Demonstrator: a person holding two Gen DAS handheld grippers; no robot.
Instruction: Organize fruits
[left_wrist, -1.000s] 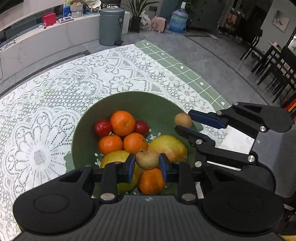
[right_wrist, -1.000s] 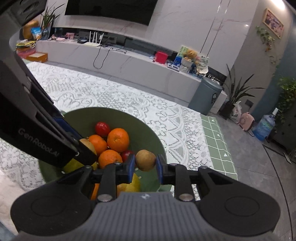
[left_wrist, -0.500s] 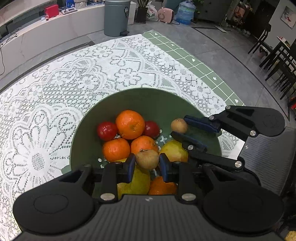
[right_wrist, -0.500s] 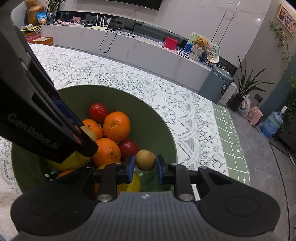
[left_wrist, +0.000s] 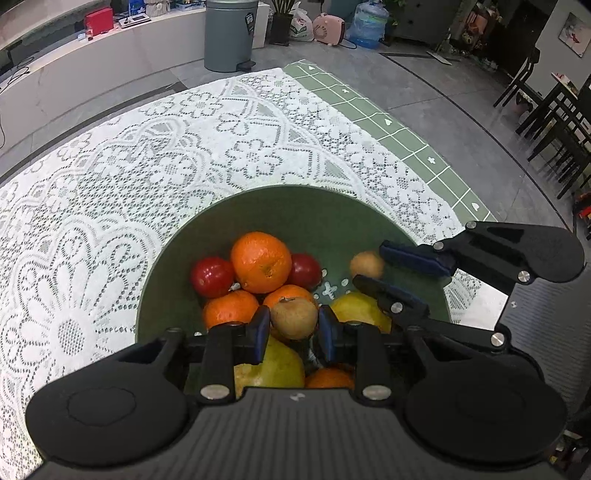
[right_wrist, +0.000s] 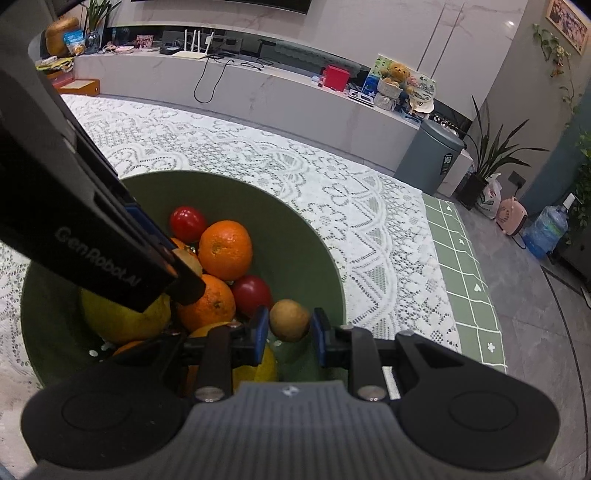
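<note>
- Placing step in hand, by the look of it: two small brown fruits carried over the green bowl (left_wrist: 325, 214), both poised above the pile, neither yet let go.
- Left gripper (left_wrist: 293, 328) closed on a small brown fruit (left_wrist: 293, 317), blue pads pressing its two sides, fruit hanging just above the oranges (left_wrist: 260, 260) and a yellow fruit (left_wrist: 271, 365) below.
- Right gripper (right_wrist: 289, 332) likewise clamped on a second brown fruit (right_wrist: 289, 319), held over the bare right part of the bowl's inner wall (right_wrist: 295, 240), just beside a red fruit (right_wrist: 251, 293).
- Same right gripper seen from the left wrist view (left_wrist: 373, 273) with its brown fruit (left_wrist: 366, 264) pinched between the blue pads, close to the bowl's far-right wall.
- Fingers of both narrow, gap set only by the width of each fruit; no slack visible at the pads.
- Bowl on a white lace tablecloth (left_wrist: 147, 147), already holding oranges, two red fruits (left_wrist: 211, 277) and yellow ones.
- Next move likely: lower each fruit into a free hollow, then open the jaws gently.
- Call for care: round fruit on a heaped pile apt to roll; the right one has clear bowl floor beneath, the left one only other fruit to settle on.
- Also worth keeping the two grippers apart, standing near each other over the bowl.
</note>
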